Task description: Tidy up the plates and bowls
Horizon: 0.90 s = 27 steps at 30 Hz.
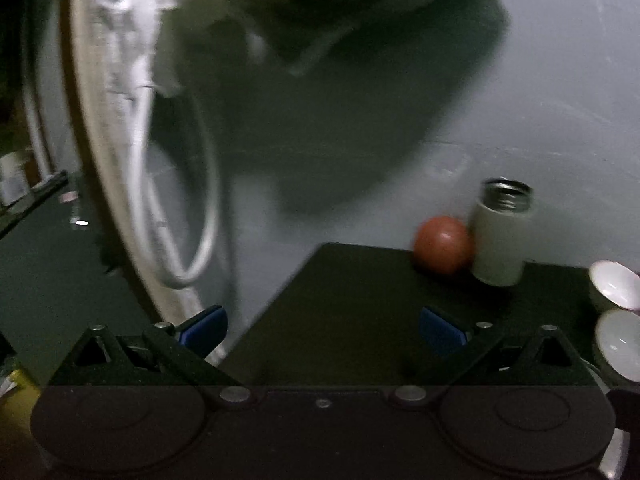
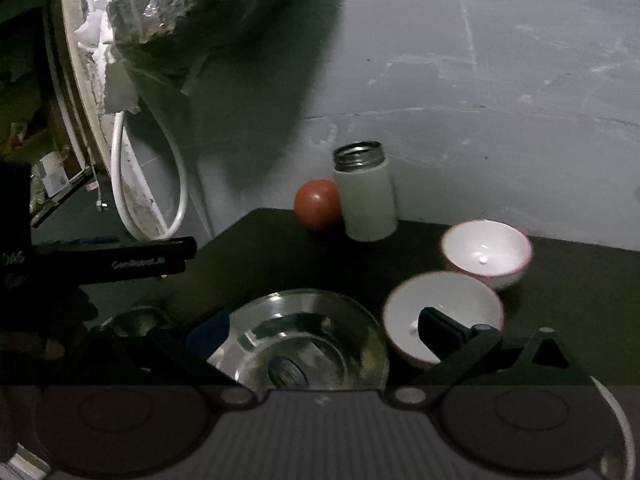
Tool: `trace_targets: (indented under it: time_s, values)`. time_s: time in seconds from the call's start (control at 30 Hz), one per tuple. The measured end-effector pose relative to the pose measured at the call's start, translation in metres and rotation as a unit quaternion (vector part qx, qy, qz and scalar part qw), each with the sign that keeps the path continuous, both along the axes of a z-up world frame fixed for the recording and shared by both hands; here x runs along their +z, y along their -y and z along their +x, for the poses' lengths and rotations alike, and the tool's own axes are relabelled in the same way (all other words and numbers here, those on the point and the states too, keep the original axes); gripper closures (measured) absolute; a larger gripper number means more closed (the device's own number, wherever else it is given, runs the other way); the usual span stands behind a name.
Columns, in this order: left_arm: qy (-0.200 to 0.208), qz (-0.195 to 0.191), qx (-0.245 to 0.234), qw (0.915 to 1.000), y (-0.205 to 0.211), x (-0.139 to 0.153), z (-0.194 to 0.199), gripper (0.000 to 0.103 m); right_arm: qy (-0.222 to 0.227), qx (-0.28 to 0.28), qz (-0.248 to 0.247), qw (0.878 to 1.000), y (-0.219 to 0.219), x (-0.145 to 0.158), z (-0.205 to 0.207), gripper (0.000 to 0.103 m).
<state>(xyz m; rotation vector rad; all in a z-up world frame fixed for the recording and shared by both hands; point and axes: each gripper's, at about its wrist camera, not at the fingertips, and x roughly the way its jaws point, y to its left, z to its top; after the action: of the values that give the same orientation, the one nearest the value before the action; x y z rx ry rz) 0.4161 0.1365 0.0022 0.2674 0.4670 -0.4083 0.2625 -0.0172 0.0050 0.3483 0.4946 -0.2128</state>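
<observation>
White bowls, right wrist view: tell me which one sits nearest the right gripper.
The front bowl, beside the steel plate; a gripper finger overlaps it. The pink-rimmed bowl sits farther back.

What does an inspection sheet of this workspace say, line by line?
Surface: dark table against a grey wall.
Job's things: two white bowls, metal dish.
Clutter: red ball touching an open white flask.
Grippers: left gripper open, empty; right gripper open over the dish.
Cables: white cable looped by the wall.
Surroundings: foil-wrapped bundle overhead.
</observation>
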Motion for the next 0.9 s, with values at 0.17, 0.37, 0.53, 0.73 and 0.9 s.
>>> trace_targets:
  time_s: [0.17, 0.37, 0.53, 0.73, 0.9]
  values:
    - [-0.042, 0.012, -0.051, 0.9977, 0.012, -0.01, -0.001, 0.001, -0.019, -0.003, 0.002, 1.0, 0.003, -0.004, -0.017, 0.0]
    - [-0.091, 0.034, -0.101, 0.9902, 0.022, -0.019, 0.004, 0.001, -0.038, 0.006, 0.006, 0.999, 0.003, -0.005, -0.026, 0.0]
    - [-0.141, 0.05, -0.139, 0.9789, 0.029, -0.025, 0.011, 0.001, -0.057, 0.03, 0.004, 0.998, 0.001, -0.006, -0.025, 0.0]
    - [-0.177, 0.079, -0.189, 0.9627, 0.037, -0.03, 0.017, 0.001, -0.073, 0.053, 0.005, 0.996, 0.001, -0.006, -0.016, 0.001]
    - [-0.196, 0.099, -0.218, 0.9507, 0.04, -0.035, 0.018, 0.001, -0.083, 0.072, 0.012, 0.994, 0.004, -0.007, -0.007, 0.001]
